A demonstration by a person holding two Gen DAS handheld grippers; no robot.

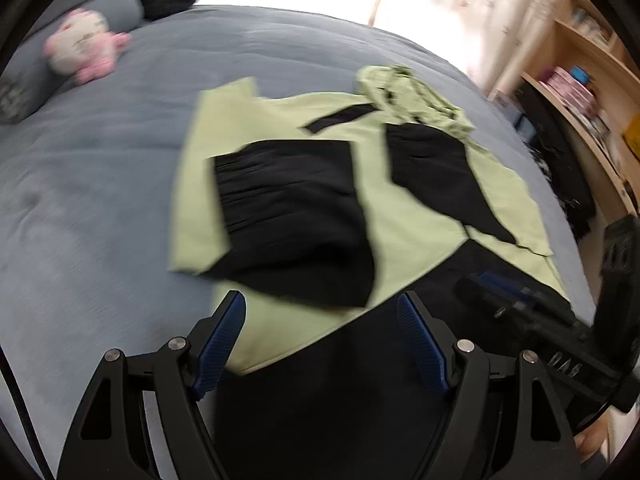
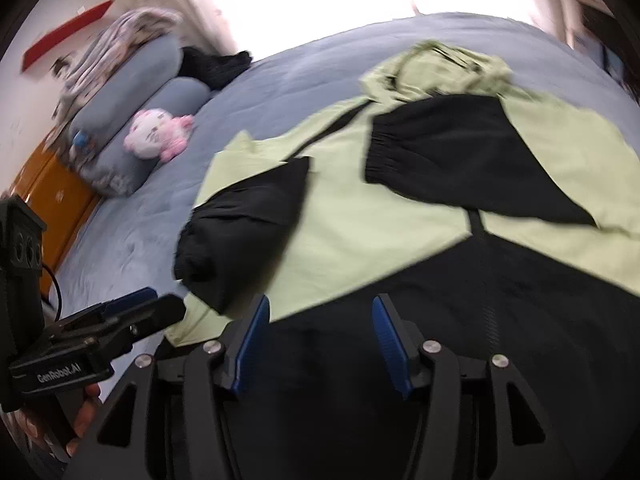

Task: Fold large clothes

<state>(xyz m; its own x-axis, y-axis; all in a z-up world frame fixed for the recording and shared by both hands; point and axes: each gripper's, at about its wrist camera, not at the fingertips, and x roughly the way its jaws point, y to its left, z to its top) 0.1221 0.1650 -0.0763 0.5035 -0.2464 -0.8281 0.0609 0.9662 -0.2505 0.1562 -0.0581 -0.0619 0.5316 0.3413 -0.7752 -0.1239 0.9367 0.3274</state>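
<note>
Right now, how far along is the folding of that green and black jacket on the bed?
Done: both black sleeves of the light green and black hooded jacket lie folded across its chest on the grey-blue bed cover. In hand: nothing; the left claw and right claw hang open over the black hem. Left: folding the body up and tucking the hood.

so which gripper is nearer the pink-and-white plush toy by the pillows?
Left. The left gripper sits at the jacket's near-left hem, on the side of the pink-and-white plush toy. The right gripper is further right over the black hem.
</note>
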